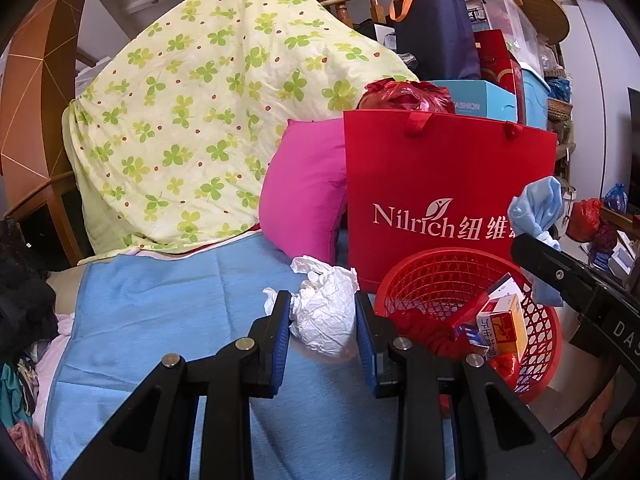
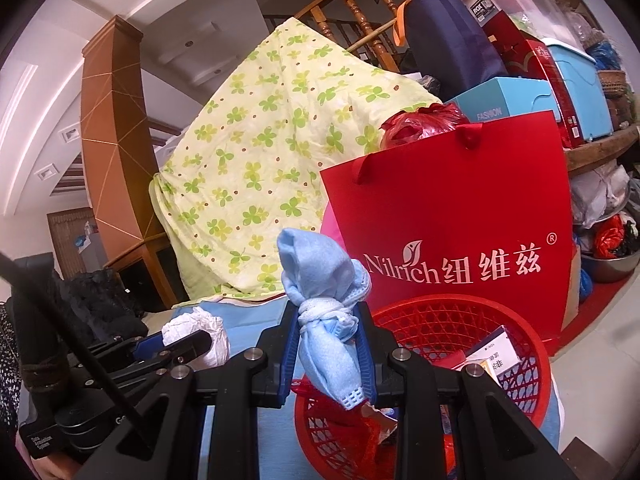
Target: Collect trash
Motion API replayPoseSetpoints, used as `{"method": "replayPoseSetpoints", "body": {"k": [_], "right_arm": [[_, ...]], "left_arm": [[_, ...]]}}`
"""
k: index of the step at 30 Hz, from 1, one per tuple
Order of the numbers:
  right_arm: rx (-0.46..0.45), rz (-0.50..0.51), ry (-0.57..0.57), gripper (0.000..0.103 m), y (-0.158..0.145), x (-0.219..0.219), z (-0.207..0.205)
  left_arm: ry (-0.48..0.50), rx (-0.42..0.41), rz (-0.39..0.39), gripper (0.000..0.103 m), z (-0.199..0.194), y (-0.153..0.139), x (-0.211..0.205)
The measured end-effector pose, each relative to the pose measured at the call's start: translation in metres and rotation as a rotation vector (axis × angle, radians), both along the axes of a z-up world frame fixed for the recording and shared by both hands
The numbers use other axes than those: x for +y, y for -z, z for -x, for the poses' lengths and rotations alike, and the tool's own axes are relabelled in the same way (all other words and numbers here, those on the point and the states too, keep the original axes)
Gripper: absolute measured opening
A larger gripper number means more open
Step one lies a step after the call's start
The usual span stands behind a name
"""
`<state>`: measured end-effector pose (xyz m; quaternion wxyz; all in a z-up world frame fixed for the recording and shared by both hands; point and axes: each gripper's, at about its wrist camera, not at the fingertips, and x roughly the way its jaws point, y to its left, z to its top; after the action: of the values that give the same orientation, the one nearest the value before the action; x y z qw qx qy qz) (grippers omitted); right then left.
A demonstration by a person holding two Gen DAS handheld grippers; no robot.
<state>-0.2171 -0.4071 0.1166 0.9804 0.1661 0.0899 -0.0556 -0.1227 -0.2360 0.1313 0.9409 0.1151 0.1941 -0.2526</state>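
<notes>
My left gripper [image 1: 323, 316] is shut on a crumpled white paper wad [image 1: 326, 312], held over the blue sheet [image 1: 160, 320] just left of the red mesh basket [image 1: 536, 344]. The basket holds a yellow-red carton [image 1: 506, 324] and red scraps. My right gripper [image 2: 328, 336] is shut on a knotted light-blue cloth [image 2: 320, 280] at the basket's [image 2: 440, 320] left rim. In the left wrist view the cloth [image 1: 538, 204] hangs over the basket's right side. The paper wad [image 2: 196, 334] and left gripper [image 2: 172, 346] show at the left in the right wrist view.
A red Nilrich paper bag [image 1: 448, 184] stands right behind the basket, with a pink pillow [image 1: 304, 196] to its left. A green clover-print quilt [image 1: 208, 120] is heaped behind. Boxes and bags [image 1: 492, 60] are stacked at the back right. Dark clothes [image 2: 100, 300] lie at the left.
</notes>
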Motion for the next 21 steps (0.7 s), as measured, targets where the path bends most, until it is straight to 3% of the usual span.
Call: {"method": "replayPoseSetpoints", "body": {"k": [21], "right_arm": [[0.007,-0.012,0.015,0.029,0.0004,-0.0020,0.0005]], "left_arm": [[0.013,0.004,0.001,0.032,0.0022,-0.0001,-0.0080]]}}
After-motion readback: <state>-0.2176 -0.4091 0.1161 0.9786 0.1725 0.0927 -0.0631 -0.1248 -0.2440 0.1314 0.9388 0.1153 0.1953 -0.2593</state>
